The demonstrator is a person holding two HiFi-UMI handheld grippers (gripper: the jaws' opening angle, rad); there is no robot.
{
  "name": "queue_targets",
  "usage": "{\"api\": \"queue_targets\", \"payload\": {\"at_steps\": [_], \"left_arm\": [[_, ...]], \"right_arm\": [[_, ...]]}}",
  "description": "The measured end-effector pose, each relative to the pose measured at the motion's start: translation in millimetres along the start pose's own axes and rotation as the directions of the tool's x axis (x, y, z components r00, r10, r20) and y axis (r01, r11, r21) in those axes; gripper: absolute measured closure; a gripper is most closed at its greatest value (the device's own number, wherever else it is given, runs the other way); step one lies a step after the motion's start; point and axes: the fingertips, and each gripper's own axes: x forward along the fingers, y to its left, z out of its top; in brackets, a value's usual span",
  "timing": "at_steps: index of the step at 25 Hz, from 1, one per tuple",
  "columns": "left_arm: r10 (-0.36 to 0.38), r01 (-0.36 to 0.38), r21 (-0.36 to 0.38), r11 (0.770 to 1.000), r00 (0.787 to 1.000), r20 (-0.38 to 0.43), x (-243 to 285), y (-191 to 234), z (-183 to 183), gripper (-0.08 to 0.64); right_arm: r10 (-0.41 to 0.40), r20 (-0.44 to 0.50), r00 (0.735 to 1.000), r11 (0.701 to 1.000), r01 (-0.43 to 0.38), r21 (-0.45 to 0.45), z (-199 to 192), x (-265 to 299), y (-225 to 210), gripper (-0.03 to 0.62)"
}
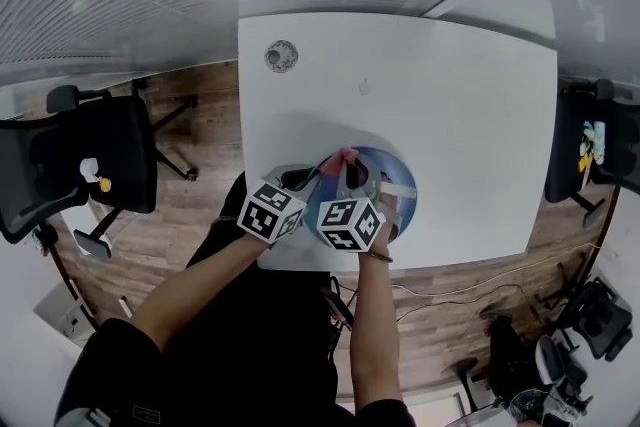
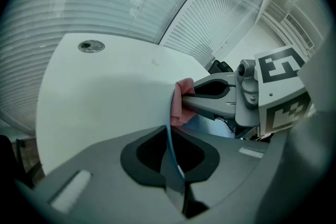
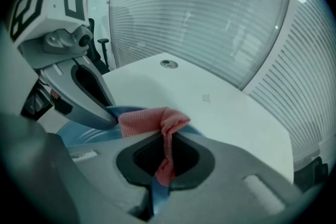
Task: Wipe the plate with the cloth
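A blue plate [image 1: 388,162] is held tilted above the near edge of the white table [image 1: 450,95]. My left gripper [image 1: 306,180] is shut on the plate's left rim, and that thin blue rim [image 2: 169,136] runs between its jaws in the left gripper view. My right gripper [image 1: 348,173] is shut on a pink cloth [image 1: 345,156]. The cloth [image 3: 144,120] is bunched over the plate's far edge and hangs down between the right jaws [image 3: 165,157], with a strip of blue beside it. The left gripper view shows the cloth [image 2: 181,105] at the right gripper's tips.
A round metal grommet [image 1: 281,56] is set in the table's far left corner. A black office chair [image 1: 90,160] stands to the left of the table and another [image 1: 590,150] to its right. Slatted glass walls [image 3: 220,18] lie behind the table.
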Motion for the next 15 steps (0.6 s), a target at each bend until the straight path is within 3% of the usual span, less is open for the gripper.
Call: {"api": "queue_targets", "payload": {"at_steps": [4,10,15], "left_arm": [[-0.006,0.006,-0.013,1.000,1.000,0.005,0,0,1,0.543],[-0.005,0.005,-0.015,1.000,1.000,0.005,0,1,0,0.543],[-0.005,0.005,-0.020,1.000,1.000,0.009,0,1,0,0.543]], "right_arm": [[-0.063,-0.033,0.997,0.998,0.064,0.019,-7,-1,-17,0.581],[-0.153,-0.097,0.983,0.988,0.151,-0.025,-29,-5,-41,0.581],[-0.185,-0.141,0.973,0.982,0.189,0.017,-50,-15,-57,0.581]]}}
